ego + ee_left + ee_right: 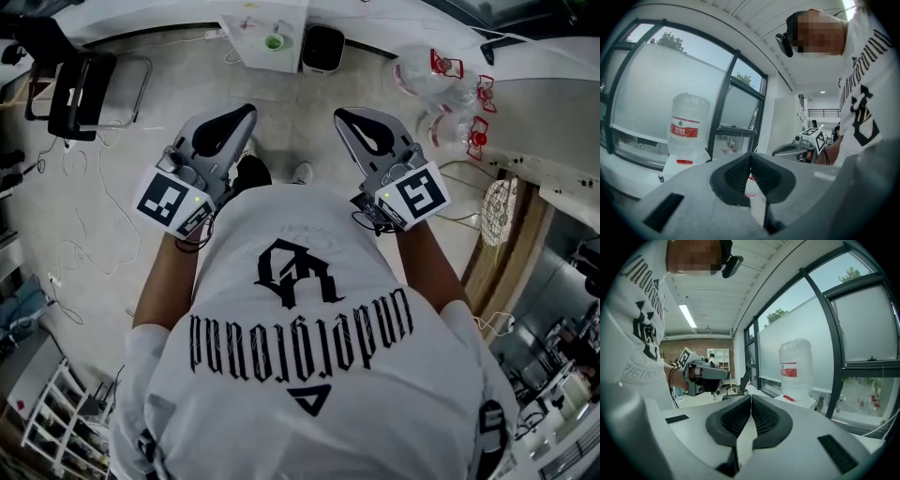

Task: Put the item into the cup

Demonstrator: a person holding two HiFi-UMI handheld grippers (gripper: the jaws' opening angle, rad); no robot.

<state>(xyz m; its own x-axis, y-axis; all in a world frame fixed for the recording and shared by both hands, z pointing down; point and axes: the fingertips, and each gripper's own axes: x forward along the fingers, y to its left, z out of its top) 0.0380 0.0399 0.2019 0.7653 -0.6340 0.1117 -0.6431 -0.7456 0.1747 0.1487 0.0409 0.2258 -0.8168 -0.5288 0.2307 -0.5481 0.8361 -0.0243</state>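
Observation:
I hold both grippers up in front of my chest, over the floor. My left gripper (246, 115) is shut with nothing between its jaws, and the left gripper view shows its pads (740, 171) pressed together. My right gripper (343, 114) is also shut and empty, its pads (761, 416) meeting in the right gripper view. Each gripper shows in the other's view: the right gripper (806, 140) and the left gripper (701, 373). A small green cup-like thing (274, 41) stands on a white table (253, 33) far ahead. I cannot make out any item to put in it.
A black bin (323, 47) stands beside the white table. A black chair (80, 84) is at the far left. Clear water bottles (441, 84) lie at the right by a white counter (544, 112). A large water jug (686, 124) stands by the windows. Cables run across the floor.

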